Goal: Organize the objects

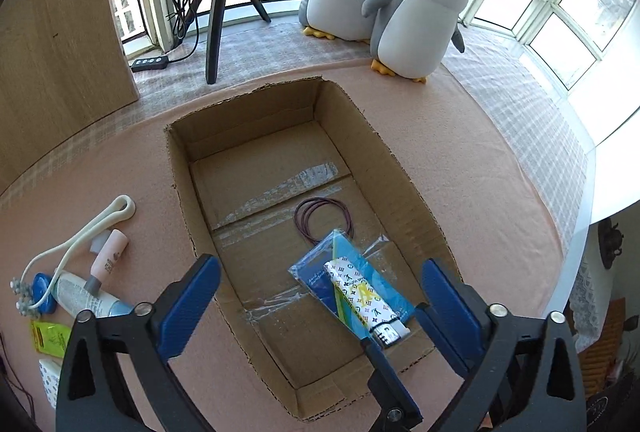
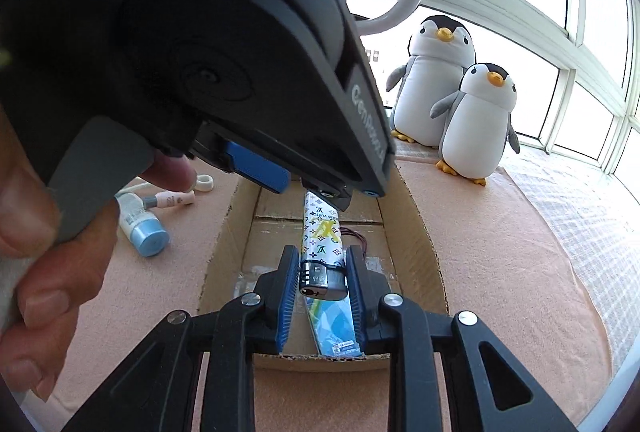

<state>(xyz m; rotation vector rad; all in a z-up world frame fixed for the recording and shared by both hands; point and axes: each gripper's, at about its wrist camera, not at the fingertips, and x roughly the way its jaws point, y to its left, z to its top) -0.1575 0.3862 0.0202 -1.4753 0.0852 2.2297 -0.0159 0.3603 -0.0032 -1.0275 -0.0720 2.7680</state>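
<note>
Cardboard box (image 1: 192, 167) with lighter (image 1: 366, 302), blue packet (image 1: 316, 278), hair ties (image 1: 324, 216); left hand-held gripper (image 1: 320, 292) spread.

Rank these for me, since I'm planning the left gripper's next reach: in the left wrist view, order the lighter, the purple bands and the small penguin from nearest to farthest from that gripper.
From the left gripper:
1. Lighter, in the box, lying on a blue packet toward the right finger.
2. Purple bands, farther along the box floor.
3. Small penguin, beyond the box, on the sill by the window.
</note>
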